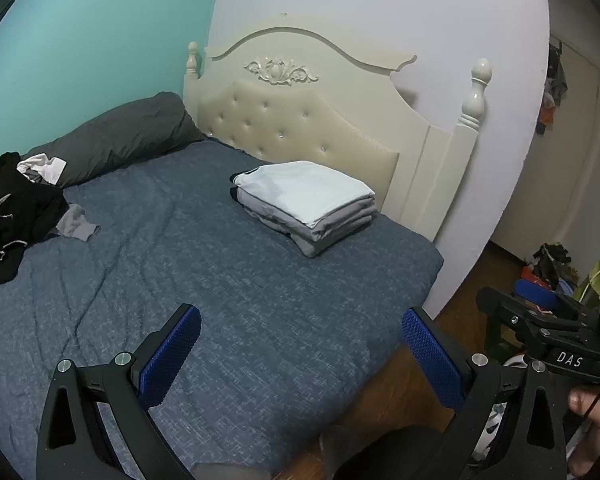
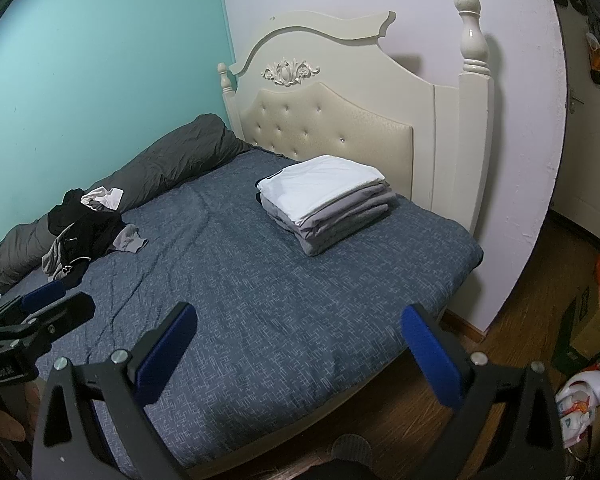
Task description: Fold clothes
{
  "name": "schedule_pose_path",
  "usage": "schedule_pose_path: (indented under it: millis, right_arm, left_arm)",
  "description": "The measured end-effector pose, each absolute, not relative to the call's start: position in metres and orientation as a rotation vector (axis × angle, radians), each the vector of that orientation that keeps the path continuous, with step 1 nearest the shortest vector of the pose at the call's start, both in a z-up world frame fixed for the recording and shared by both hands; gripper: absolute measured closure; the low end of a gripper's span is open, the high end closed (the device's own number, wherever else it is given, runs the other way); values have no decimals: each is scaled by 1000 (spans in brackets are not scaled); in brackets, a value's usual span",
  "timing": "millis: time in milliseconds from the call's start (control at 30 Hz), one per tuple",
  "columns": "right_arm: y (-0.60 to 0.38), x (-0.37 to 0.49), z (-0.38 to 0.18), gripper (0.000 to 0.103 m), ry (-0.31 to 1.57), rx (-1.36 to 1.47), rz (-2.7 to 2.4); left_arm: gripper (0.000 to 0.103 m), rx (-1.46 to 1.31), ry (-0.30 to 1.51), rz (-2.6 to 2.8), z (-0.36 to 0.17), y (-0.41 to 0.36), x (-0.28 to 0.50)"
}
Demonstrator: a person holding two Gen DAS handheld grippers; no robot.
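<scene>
Both tools are held wide open and empty above the near edge of the bed (image 1: 260,320): left tool (image 1: 300,356), right tool (image 2: 298,354). The unfolded clothes (image 1: 20,208) are heaped far ahead and to the left of the tools, well apart from the folded stack (image 1: 306,204) straight ahead by the headboard (image 1: 292,120). Light, limp fabric is expected; a hem or shoulder edge is best pinched. The quilted bedcover is soft, so snagging is likely.
</scene>
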State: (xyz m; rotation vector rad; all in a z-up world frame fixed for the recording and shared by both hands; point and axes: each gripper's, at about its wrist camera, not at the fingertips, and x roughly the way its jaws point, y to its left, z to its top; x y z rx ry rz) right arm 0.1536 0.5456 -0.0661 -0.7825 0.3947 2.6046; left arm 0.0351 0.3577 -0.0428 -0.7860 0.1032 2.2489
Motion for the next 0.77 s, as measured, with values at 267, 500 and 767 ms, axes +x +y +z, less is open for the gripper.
schedule_pose_path:
  millis: [267, 500, 767]
  right_arm:
    - [547, 154, -67, 0, 398, -784, 2603]
    - [546, 154, -68, 0, 399, -785, 2602]
    - [547, 155, -68, 0, 400, -784, 2600]
  left_arm:
    - [0, -798, 95, 2251, -44, 357, 34]
    - [0, -794, 92, 2249, -44, 356, 34]
    - [0, -792, 94, 2260, -44, 352, 33]
